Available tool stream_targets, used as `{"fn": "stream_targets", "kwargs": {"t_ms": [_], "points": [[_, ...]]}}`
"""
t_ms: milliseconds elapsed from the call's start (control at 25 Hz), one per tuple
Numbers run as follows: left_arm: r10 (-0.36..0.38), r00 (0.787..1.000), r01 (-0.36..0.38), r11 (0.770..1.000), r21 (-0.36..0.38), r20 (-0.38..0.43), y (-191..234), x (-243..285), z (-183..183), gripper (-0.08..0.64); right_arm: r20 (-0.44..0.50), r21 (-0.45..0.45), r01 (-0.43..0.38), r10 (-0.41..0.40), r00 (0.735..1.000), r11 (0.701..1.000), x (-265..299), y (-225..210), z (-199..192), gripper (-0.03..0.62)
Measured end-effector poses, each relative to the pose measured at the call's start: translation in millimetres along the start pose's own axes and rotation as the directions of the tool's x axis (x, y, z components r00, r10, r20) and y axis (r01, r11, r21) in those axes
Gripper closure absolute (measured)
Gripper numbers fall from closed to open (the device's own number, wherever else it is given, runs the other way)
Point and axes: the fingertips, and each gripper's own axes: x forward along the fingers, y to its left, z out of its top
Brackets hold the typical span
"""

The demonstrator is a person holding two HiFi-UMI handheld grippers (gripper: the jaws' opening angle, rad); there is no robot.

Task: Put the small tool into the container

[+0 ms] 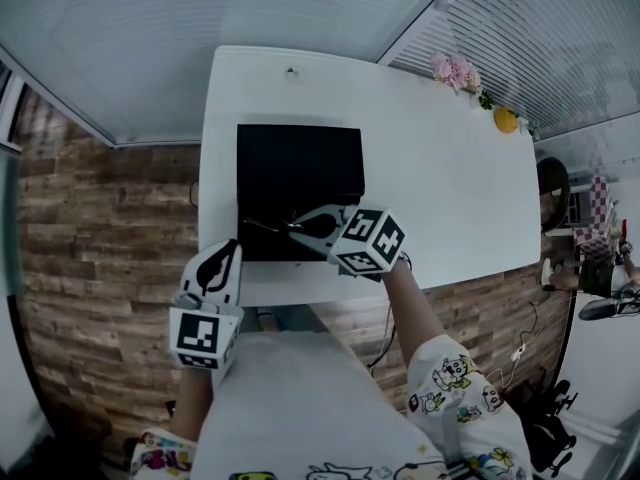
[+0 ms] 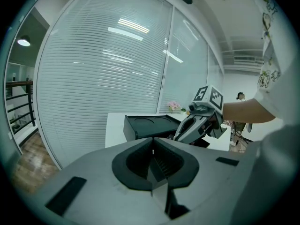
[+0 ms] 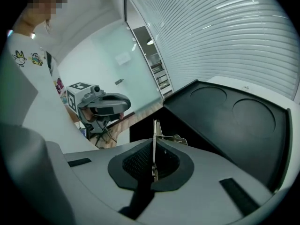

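Tool [image 3: 155,129], small, thin, bright metal, is clamped between the fully closed jaws of the right gripper [image 1: 298,226]. Its free end projects over the near part of the black rectangular container [image 1: 300,153], which sits on the white table [image 1: 440,168]; whether it touches the container cannot be told. The left gripper [image 1: 232,248] has its jaws brought together with nothing between them and hangs at the table's near edge, beside the container and apart from the right gripper.
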Motion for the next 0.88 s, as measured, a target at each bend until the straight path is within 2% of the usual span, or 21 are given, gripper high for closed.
{"fn": "stream_targets", "kwargs": {"t_ms": [560, 880], "points": [[0.001, 1.000, -0.001, 1.000, 0.003, -0.008, -1, 1, -7, 0.549, -0.167, 0.084, -0.091, 0.104, 0.980, 0.992, 15, -8, -18, 0.591], [-0.017, 1.000, 0.017, 1.000, 0.011, -0.015, -1, 11, -4, 0.549, -0.183, 0.094, -0.123, 0.139, 0.973, 0.988, 19, -7, -22, 0.591]]}}
